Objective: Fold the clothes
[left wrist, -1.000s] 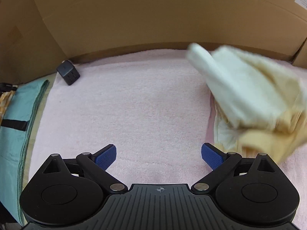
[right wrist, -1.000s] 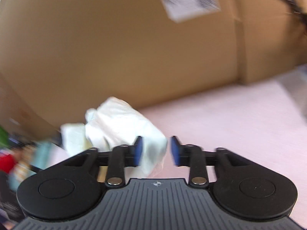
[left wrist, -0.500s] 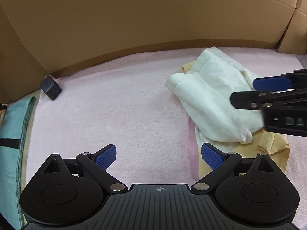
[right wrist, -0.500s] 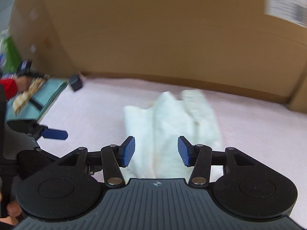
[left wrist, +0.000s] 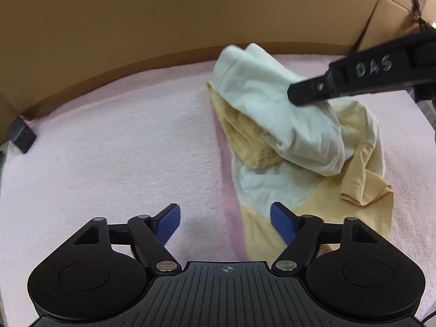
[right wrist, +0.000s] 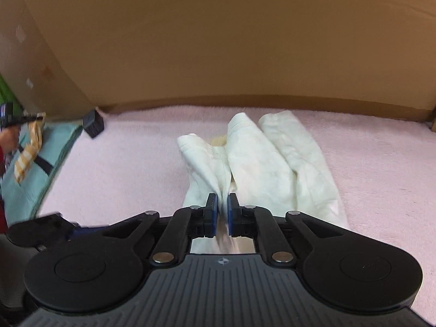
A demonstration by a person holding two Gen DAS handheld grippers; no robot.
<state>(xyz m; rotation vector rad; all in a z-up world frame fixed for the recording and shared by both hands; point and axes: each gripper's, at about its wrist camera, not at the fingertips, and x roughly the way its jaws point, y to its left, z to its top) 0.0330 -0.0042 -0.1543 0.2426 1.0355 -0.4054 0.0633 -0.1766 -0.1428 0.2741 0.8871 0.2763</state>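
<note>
A crumpled cream-white and yellow garment [left wrist: 275, 114] lies on the pink towel-covered surface [left wrist: 109, 150], right of centre in the left wrist view. My left gripper [left wrist: 225, 221] is open and empty, low over the garment's near left edge. My right gripper [right wrist: 223, 210] is shut on a fold of the white cloth [right wrist: 259, 163]. In the left wrist view its black finger [left wrist: 354, 79] reaches in from the right and rests on the bundle's top.
A tall cardboard wall [left wrist: 163, 27] runs along the back. A small black cube [left wrist: 23, 136] sits at the far left corner. In the right wrist view a teal cloth [right wrist: 30, 174] with a striped yellow item lies at the left.
The right gripper dropped the garment onto the towel, opened, then closed again on a fold of the white cloth. The left gripper moved closer to the garment and stayed open.
</note>
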